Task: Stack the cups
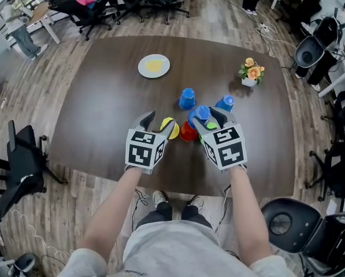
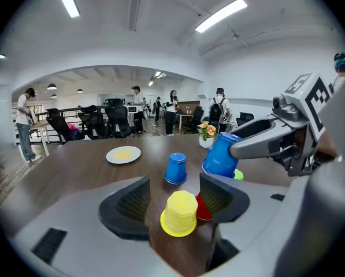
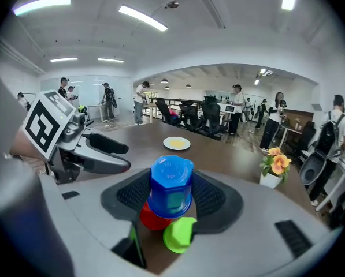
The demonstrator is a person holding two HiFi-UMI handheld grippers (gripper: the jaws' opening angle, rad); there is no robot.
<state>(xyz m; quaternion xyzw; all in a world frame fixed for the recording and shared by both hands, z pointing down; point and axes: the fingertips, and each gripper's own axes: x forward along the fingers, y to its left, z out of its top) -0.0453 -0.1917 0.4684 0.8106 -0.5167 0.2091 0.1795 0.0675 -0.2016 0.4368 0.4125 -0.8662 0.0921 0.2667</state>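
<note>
The step in hand looks like bringing 1 cup to the stack. The right hand-held gripper (image 3: 171, 196) is clamped on an upside-down blue cup (image 3: 171, 180), both jaws pressing its sides. It holds the cup off the desk (image 1: 103, 108), over the red cup (image 3: 151, 219) and just beside the green cup (image 3: 180, 234), at lower centre of the right gripper view.

Next, I judge, the blue cup needs centring over the red one, lowering straight, then letting go.

The left hand-held gripper (image 2: 175, 199) stands wide and holds nothing. The yellow cup (image 2: 179, 212) sits on the desk between its jaws, clear of both pads. A second blue cup (image 1: 186, 98) and a third blue cup (image 1: 225, 103) stand higher in the head view.
</note>
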